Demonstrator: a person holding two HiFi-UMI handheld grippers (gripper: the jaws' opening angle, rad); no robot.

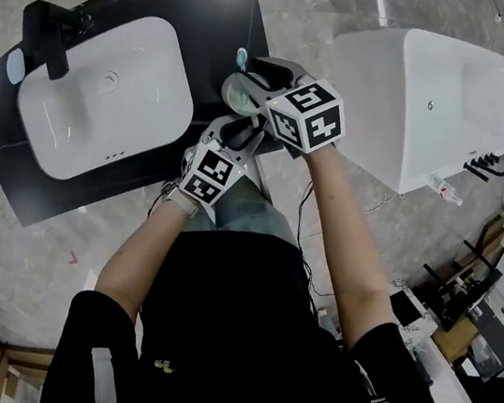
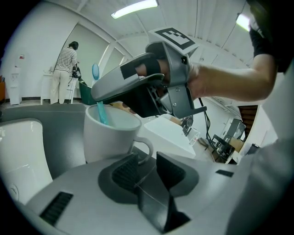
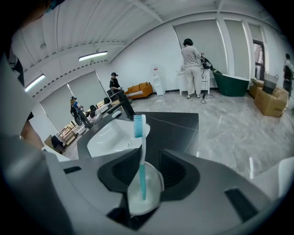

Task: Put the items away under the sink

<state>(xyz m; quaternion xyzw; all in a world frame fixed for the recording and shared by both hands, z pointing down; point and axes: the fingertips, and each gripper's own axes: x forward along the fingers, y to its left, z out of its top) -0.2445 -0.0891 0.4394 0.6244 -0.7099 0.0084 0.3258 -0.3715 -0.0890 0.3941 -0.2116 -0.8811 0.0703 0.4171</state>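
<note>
White mug (image 2: pixel 110 135) holding a blue toothbrush (image 3: pixel 140 151) stands at the black vanity counter's (image 1: pixel 216 10) edge, beside the basin (image 1: pixel 104 116). Left gripper's (image 2: pixel 148 170) open jaws flank its handle. Right gripper's (image 3: pixel 149 170) open jaws hang over its rim, not clamping.

Arms (image 1: pixel 342 229) forward, close together. Left gripper (image 2: pixel 148 170) jaws apart, tilted down; right gripper (image 3: pixel 149 169) jaws apart, steeper, just ahead.

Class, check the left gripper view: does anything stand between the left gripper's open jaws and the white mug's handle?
Nothing visible does. The mug has its handle right at the open jaws of the left gripper. The right gripper hangs over the mug's rim, above that path.
</note>
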